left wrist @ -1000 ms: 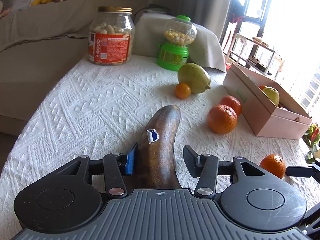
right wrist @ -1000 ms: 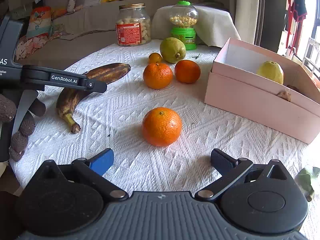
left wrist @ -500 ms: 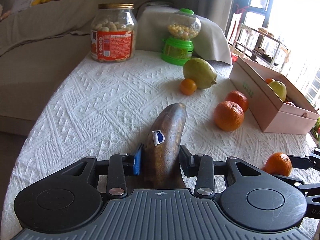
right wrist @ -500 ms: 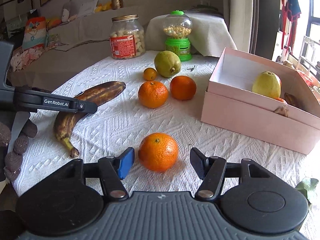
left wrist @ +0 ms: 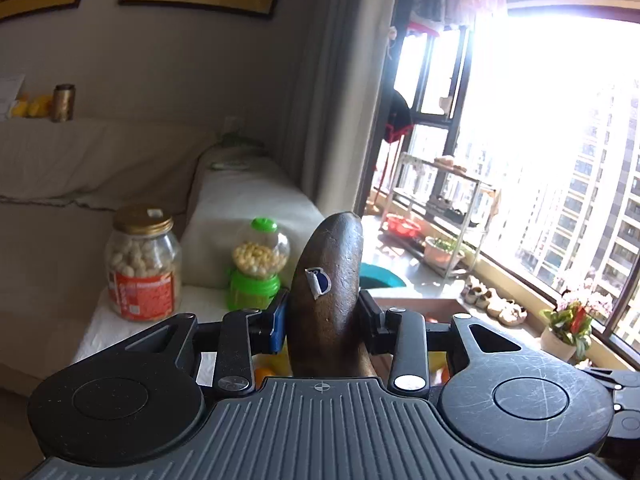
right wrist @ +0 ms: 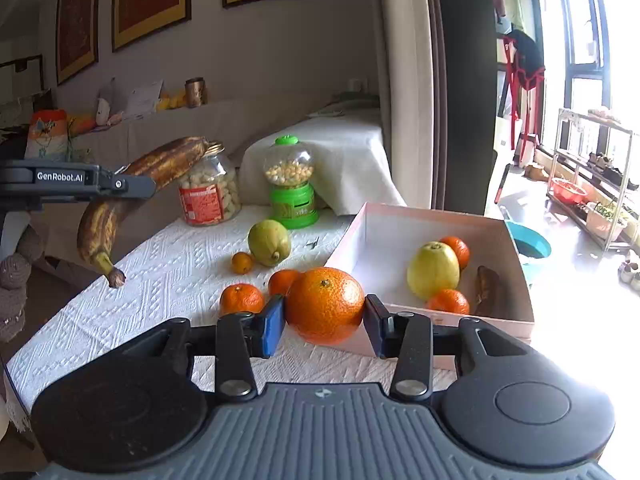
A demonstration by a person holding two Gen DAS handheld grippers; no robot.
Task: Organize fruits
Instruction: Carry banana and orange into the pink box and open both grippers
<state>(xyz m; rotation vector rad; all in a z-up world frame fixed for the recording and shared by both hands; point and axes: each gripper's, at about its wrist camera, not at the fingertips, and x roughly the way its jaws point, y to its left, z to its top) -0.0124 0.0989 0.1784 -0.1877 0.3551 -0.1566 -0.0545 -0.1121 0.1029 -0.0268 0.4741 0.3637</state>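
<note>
My left gripper (left wrist: 323,318) is shut on a brown, overripe banana (left wrist: 326,296) and holds it in the air above the table; the banana also shows at the left of the right wrist view (right wrist: 132,196), tilted, stem down. My right gripper (right wrist: 324,320) is shut on an orange (right wrist: 325,305), lifted just in front of the pink box (right wrist: 400,216). The box holds a yellow-green pear (right wrist: 433,270), two small oranges (right wrist: 448,301) and a dark banana (right wrist: 489,290). On the white cloth lie two oranges (right wrist: 241,298), a tiny orange (right wrist: 242,263) and a green lemon (right wrist: 269,242).
A glass jar with a red label (right wrist: 208,194) and a green candy dispenser (right wrist: 292,188) stand at the table's back. A covered sofa is behind. The window, a metal rack (right wrist: 592,184) and a teal basin (right wrist: 530,244) are to the right.
Both grippers closed on their fruit and lifted it: the left one raised the banana off the cloth, the right one closed on the near orange and raised it toward the box.
</note>
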